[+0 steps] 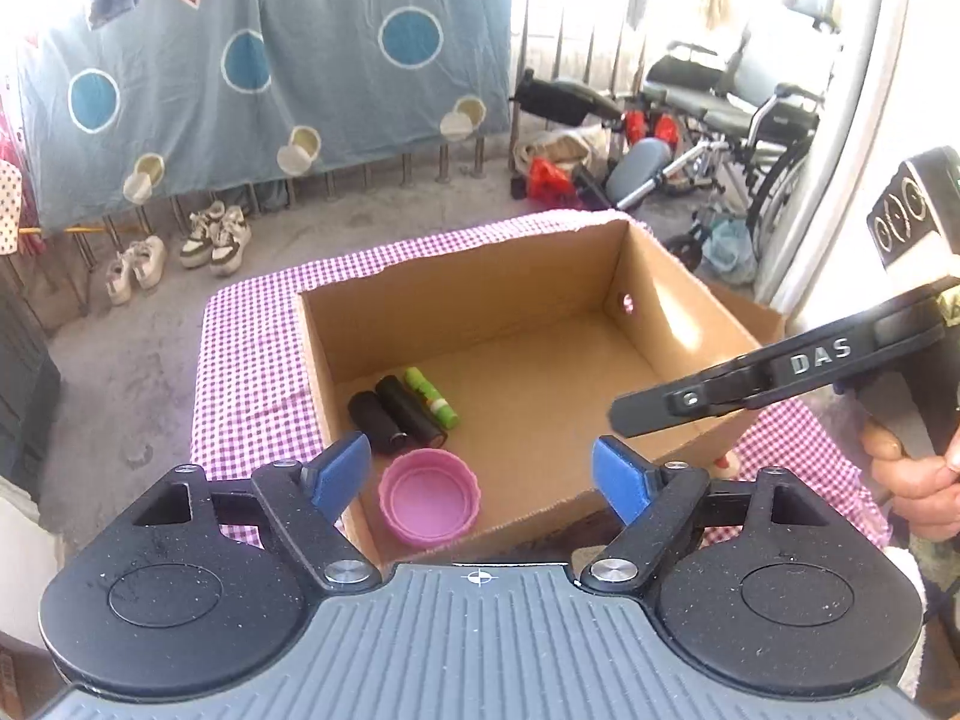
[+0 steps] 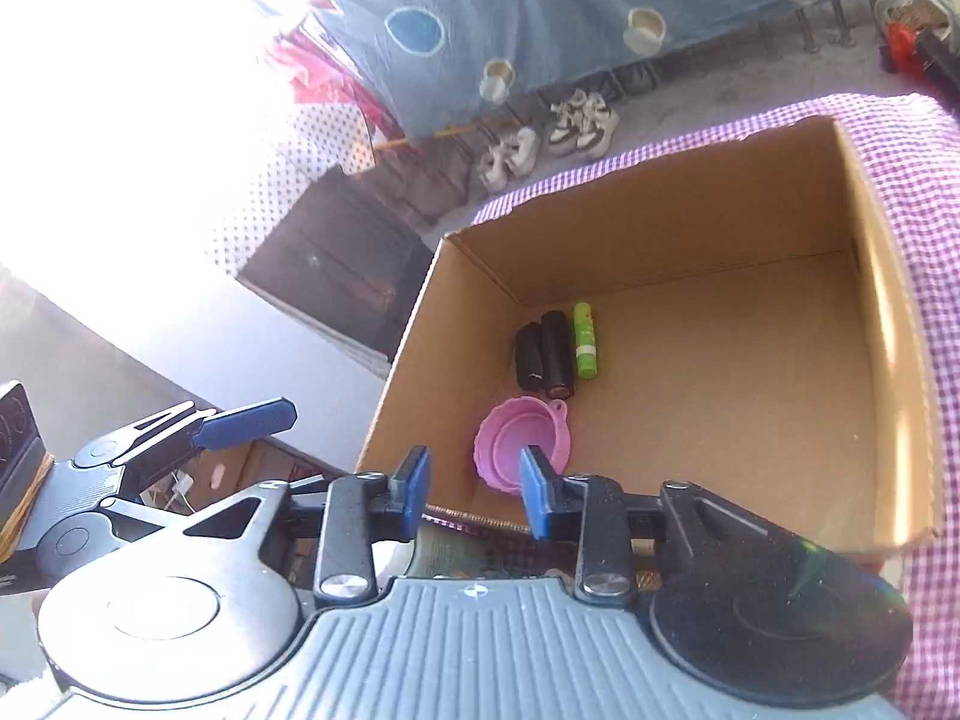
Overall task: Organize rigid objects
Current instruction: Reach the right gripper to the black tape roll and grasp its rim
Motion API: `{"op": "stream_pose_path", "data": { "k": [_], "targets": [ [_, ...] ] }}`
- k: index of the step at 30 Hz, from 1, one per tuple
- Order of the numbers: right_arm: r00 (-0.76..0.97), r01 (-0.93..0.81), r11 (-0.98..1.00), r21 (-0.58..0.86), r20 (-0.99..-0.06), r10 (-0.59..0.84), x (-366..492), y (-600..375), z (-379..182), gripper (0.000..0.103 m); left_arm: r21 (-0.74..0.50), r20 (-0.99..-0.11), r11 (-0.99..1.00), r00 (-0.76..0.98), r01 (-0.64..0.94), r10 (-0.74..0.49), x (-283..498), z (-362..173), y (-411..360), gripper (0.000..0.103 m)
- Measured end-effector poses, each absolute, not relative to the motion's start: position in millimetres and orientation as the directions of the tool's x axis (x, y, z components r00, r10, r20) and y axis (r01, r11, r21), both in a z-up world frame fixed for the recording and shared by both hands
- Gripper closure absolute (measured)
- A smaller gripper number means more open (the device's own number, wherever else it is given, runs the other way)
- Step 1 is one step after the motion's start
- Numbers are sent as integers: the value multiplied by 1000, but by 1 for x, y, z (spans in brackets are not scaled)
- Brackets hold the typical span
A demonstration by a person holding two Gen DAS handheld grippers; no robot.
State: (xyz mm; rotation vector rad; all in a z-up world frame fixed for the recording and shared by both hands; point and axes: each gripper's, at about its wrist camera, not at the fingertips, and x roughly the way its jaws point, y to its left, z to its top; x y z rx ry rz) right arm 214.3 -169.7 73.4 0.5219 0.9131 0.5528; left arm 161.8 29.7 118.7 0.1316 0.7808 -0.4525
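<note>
An open cardboard box sits on a purple checked cloth. Inside lie a pink collapsible cup, two black cylinders and a green tube. My left gripper is open and empty, just above the box's near edge over the pink cup. My right gripper is open and empty above the near edge of the box; it shows from the side in the left wrist view.
A blue patterned sheet hangs behind, with shoes on the concrete floor. A wheelchair and bags stand at the back right. A dark crate stands left of the table.
</note>
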Motion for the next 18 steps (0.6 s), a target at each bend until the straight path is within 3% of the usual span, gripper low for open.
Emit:
{"op": "stream_pose_path", "data": {
  "k": [2,6,8,12,18],
  "targets": [
    [558,-218,743,632,-544,627,180,-183,77,47,-76,-681,896,634,437,-367,143,117,40,20],
    [640,-164,775,610,-532,554,121,-192,70,41,-106,-671,900,638,423,-378,113,100,45,18],
    [662,-122,788,603,-543,517,95,-192,60,33,-126,-682,900,622,418,-384,100,87,43,18],
    [665,-53,817,574,-590,457,67,-184,38,30,-165,-713,886,568,433,-411,82,61,33,13],
    [664,-20,868,496,-642,382,44,-173,23,19,-106,-750,889,551,445,-366,62,36,24,9]
  ]
}}
